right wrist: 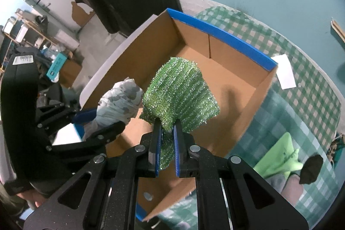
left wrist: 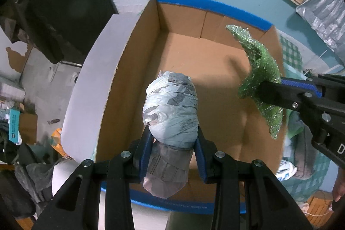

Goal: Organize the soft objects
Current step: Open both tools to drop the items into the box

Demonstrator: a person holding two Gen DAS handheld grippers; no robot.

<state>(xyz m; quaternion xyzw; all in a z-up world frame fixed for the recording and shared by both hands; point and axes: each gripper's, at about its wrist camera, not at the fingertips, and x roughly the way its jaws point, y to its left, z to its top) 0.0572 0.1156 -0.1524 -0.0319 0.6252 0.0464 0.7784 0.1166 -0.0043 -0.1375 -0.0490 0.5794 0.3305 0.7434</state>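
Both loads hang over the open box (left wrist: 215,70). The left gripper (left wrist: 173,143) clamps a taped bundle (left wrist: 170,109), long axis running toward 12 o'clock, above the box's left half. The right gripper (right wrist: 167,128) pinches a green scourer (right wrist: 181,92) at the bundle's 3 o'clock. Drops look straight down.

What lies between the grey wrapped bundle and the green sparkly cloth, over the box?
Nothing: between the grey wrapped bundle and the green sparkly cloth, the left wrist view shows only the cardboard box and its bare floor below.
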